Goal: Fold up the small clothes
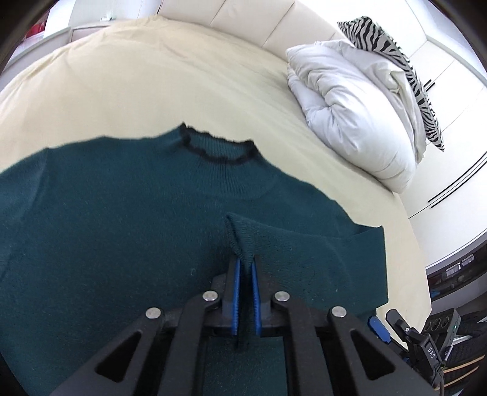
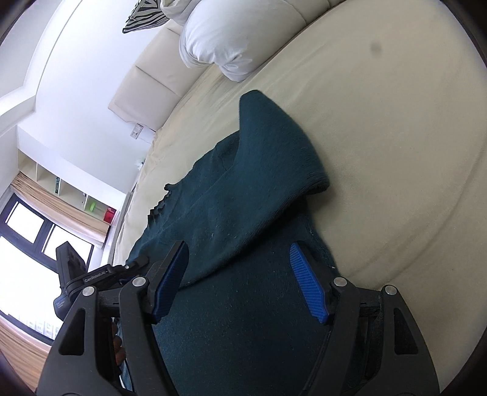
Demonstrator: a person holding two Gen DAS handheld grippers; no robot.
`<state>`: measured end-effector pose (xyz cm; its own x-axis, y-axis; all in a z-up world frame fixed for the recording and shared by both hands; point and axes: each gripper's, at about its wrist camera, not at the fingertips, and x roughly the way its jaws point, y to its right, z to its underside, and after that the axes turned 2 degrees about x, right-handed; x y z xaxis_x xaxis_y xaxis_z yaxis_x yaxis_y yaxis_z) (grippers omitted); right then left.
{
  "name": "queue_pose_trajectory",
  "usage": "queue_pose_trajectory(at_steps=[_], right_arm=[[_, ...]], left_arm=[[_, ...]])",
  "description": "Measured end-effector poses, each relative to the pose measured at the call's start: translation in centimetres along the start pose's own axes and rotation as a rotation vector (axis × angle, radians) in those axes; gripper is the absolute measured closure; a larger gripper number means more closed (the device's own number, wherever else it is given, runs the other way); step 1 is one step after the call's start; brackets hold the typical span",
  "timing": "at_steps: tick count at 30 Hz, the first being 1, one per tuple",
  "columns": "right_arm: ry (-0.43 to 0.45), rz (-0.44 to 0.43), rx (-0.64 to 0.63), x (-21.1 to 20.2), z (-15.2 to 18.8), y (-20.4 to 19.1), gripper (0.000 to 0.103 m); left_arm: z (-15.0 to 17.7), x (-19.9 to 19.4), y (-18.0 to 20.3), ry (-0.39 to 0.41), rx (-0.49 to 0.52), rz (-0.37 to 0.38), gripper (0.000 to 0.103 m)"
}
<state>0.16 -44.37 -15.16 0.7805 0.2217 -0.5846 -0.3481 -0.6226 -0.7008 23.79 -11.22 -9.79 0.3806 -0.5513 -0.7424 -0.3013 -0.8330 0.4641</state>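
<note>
A dark teal knit sweater (image 1: 121, 228) with a black-trimmed collar (image 1: 219, 149) lies flat on the cream bed sheet (image 1: 152, 76). My left gripper (image 1: 245, 263) is shut on a raised fold of the sweater's knit near its right side, and the pinched cloth stands up between the blue pads (image 1: 236, 283). In the right wrist view the sweater (image 2: 243, 213) stretches away, with one sleeve (image 2: 274, 146) bent over and lifted off the sheet (image 2: 395, 121). My right gripper (image 2: 237, 246) hovers open just above the sweater's body, with nothing pinched between its pads.
A bunched white duvet (image 1: 350, 106) and a zebra-print pillow (image 1: 380, 36) sit at the head of the bed by the padded headboard (image 1: 243, 15). The bed's edge (image 1: 420, 243) runs to the right of the sweater. Shelves and a window (image 2: 24, 222) stand beyond the far side.
</note>
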Motion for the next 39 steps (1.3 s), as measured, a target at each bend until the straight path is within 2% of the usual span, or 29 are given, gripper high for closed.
queue_pose_trajectory(at_steps=[3, 6, 10, 14, 19, 21, 23, 26, 27, 28, 30, 32, 34, 35, 36, 37, 39], right_arm=[[-0.002, 0.002, 0.006, 0.3, -0.2, -0.5, 0.034], [0.001, -0.01, 0.025, 0.3, -0.5, -0.8, 0.034], [-0.014, -0.021, 0.083, 1.1, -1.2, -0.5, 0.034], [-0.069, -0.063, 0.18, 2.6, -2.1, -0.3, 0.034], [-0.063, -0.074, 0.258, 4.2, -3.6, 0.5, 0.034], [-0.046, -0.086, 0.288, 4.7, -4.2, 0.8, 0.035], [-0.021, -0.089, 0.343, 5.0, -4.6, 1.7, 0.039], [0.01, -0.082, 0.407, 5.2, -4.4, 3.2, 0.06], [0.016, -0.08, 0.402, 5.1, -4.3, 3.5, 0.071], [0.021, -0.083, 0.392, 5.1, -4.0, 3.8, 0.077], [0.024, -0.109, 0.361, 4.8, -3.5, 4.0, 0.078], [0.005, -0.102, 0.322, 3.9, -3.6, 3.1, 0.074], [0.031, -0.104, 0.227, 2.1, -4.6, 1.5, 0.069], [0.062, -0.076, 0.166, 1.2, -5.5, 0.5, 0.068], [0.087, -0.044, 0.129, 0.8, -6.5, -0.1, 0.058], [0.107, -0.001, 0.086, 0.8, -7.7, -0.9, 0.054], [0.078, 0.054, 0.018, 2.6, -9.7, -1.9, 0.054]], left_arm=[[-0.8, -1.8, -0.9, 0.066, -0.019, -0.004, 0.095], [-1.5, -3.5, -3.1, 0.123, -0.082, 0.008, 0.095], [-0.8, -2.2, -5.1, 0.081, -0.108, -0.025, 0.095], [-0.1, -2.4, -7.0, 0.108, -0.17, -0.034, 0.095], [-0.5, -2.9, -6.8, 0.17, -0.162, -0.051, 0.095], [-0.5, -2.4, -7.0, 0.153, -0.164, -0.05, 0.095], [-0.5, -1.6, -7.2, 0.133, -0.16, -0.064, 0.095], [-0.1, -1.1, -8.2, 0.122, -0.19, -0.059, 0.095], [0.0, -1.0, -8.5, 0.121, -0.202, -0.053, 0.095], [0.1, -1.0, -8.7, 0.121, -0.208, -0.047, 0.095], [0.3, -1.1, -8.7, 0.122, -0.2, -0.046, 0.095], [0.3, -1.2, -8.8, 0.122, -0.195, -0.043, 0.095], [0.4, -1.1, -8.9, 0.119, -0.193, -0.04, 0.095], [0.5, -1.1, -8.9, 0.12, -0.192, -0.039, 0.095], [0.6, -1.1, -9.0, 0.12, -0.193, -0.038, 0.095], [0.6, -1.1, -9.0, 0.12, -0.194, -0.037, 0.095], [0.7, -1.1, -9.0, 0.118, -0.194, -0.036, 0.095]])
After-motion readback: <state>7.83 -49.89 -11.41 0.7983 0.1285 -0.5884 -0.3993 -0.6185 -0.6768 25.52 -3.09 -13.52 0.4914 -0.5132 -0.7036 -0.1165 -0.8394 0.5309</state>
